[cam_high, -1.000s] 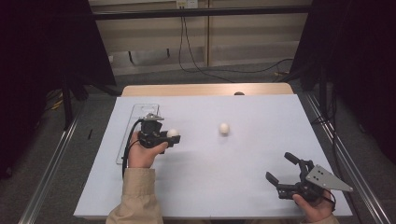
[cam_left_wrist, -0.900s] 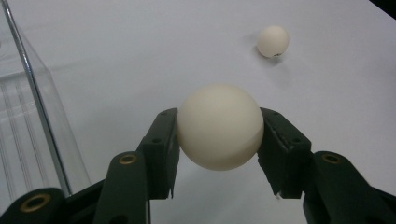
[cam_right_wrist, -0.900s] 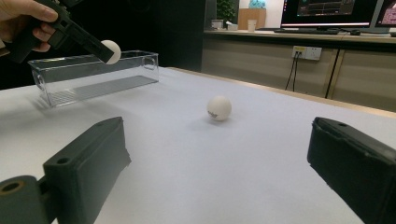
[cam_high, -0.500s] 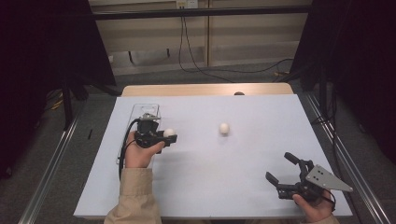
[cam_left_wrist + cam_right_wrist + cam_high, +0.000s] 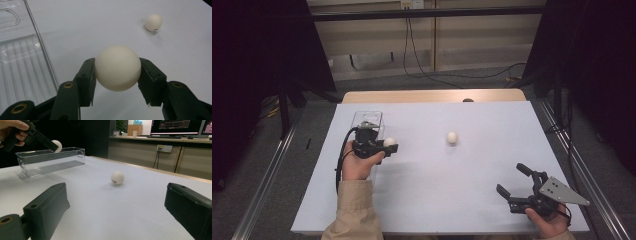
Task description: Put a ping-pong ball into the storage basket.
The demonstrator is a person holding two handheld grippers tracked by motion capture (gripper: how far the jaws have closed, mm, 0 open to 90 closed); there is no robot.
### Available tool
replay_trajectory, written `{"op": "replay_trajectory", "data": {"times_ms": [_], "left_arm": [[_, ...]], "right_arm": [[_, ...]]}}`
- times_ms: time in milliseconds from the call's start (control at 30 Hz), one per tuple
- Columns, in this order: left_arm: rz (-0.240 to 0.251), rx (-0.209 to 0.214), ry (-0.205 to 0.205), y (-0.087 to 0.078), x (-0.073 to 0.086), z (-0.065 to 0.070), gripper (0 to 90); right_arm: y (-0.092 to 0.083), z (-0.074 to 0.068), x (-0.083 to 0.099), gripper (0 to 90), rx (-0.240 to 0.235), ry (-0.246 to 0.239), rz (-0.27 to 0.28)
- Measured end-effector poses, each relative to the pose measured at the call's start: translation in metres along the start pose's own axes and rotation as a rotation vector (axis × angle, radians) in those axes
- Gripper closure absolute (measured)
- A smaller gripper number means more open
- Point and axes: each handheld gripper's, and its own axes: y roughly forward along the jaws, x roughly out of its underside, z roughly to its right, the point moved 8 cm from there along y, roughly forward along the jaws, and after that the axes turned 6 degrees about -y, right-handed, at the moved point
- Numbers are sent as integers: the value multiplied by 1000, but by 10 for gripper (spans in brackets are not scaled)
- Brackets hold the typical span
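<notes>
A white ball is clamped between the two black jaws of my left gripper, which is shut on it and held above the table, just right of a clear plastic bin. In the right gripper view the held ball hangs over the bin's near wall. A second white ball lies loose on the white table; the loose ball shows far right and the loose ball straight ahead. My right gripper rests open at the front right, nothing between its jaws.
The bin has a ribbed floor and looks empty. A wooden strip runs along the table's far edge. Metal rails flank the table. Cables lie on the floor behind.
The left hand with its ball has shifted slightly toward the bin. The right gripper and the loose ball have stayed put.
</notes>
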Motion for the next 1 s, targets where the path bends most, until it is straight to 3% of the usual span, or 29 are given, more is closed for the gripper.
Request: {"op": "replay_trajectory", "data": {"times_ms": [1000], "left_arm": [[8,-37,-13,-11,2,-16,510]], "right_arm": [[0,0,1,43,-3,-2,-4]]}}
